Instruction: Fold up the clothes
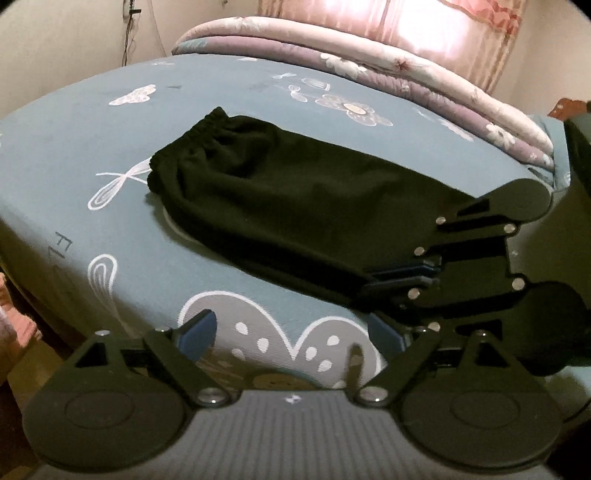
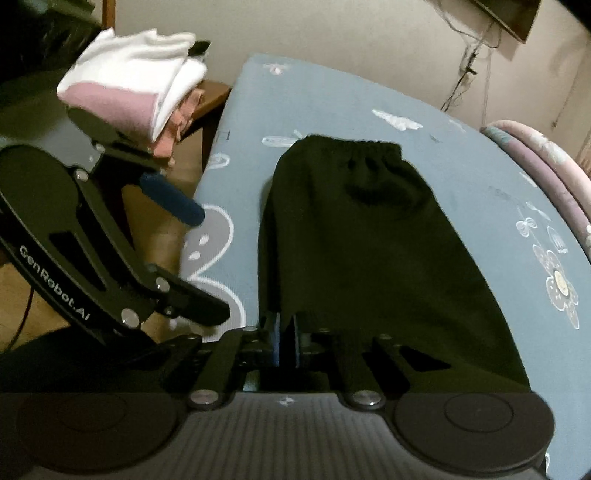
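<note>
A black garment (image 1: 277,195) with an elastic waistband (image 1: 192,136) lies folded flat on the blue patterned bed sheet (image 1: 74,155). In the right wrist view the black garment (image 2: 369,240) stretches away from me, waistband at the far end. My right gripper (image 2: 286,326) is shut on its near left corner; the left wrist view shows the right gripper (image 1: 373,280) pinching that hem. My left gripper (image 1: 291,332) stands open over the sheet just beside the garment's near edge, with nothing between its fingers. From the right wrist camera the left gripper (image 2: 199,254) hangs open at the bed's left edge.
A folded floral quilt (image 1: 369,62) lies along the far side of the bed, below a pink curtain (image 1: 406,22). A stack of folded white and pink clothes (image 2: 129,85) rests on a wooden stand (image 2: 214,96) left of the bed. Cables hang on the wall (image 2: 469,70).
</note>
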